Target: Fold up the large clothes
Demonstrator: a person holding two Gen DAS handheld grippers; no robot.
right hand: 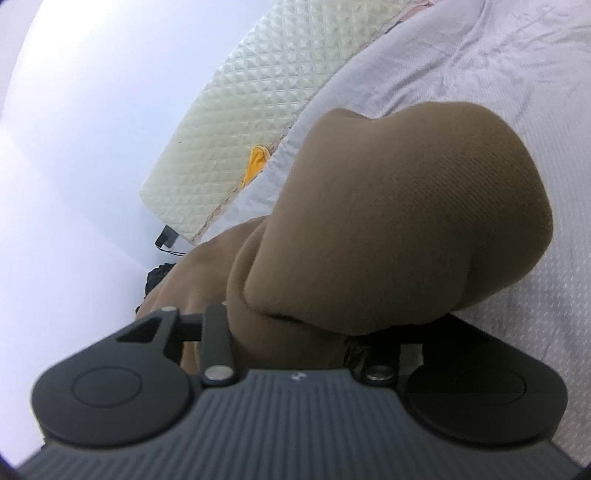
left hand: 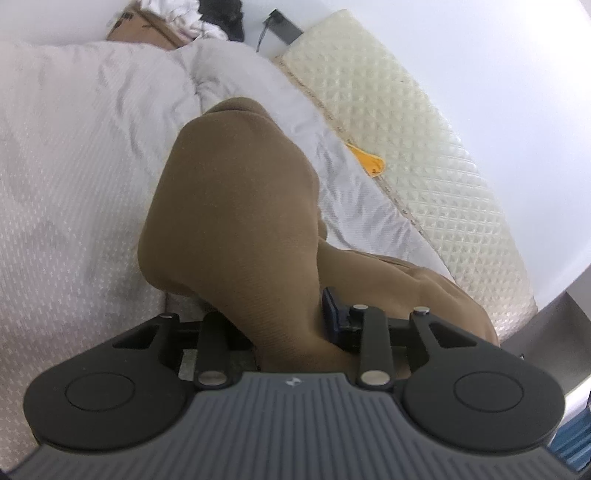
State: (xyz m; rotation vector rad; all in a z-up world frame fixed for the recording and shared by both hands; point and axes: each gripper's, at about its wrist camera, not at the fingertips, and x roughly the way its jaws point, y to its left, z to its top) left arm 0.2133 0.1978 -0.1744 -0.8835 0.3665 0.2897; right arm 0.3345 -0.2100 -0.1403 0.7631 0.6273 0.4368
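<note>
Over the white bedspread [left hand: 74, 177], both grippers clamping brown garment [left hand: 236, 206], fold running forward from left gripper [left hand: 291, 325], right gripper [right hand: 295, 332].

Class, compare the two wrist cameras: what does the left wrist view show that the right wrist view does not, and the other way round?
Only the left wrist view shows a cardboard box at the far end of the bed, and one blue finger pad of the left gripper pressed against the cloth. Only the right wrist view shows the right gripper, its fingers buried under a bulging fold. Both show the brown garment, the white bedcover, the quilted mattress and an orange tag.
</note>
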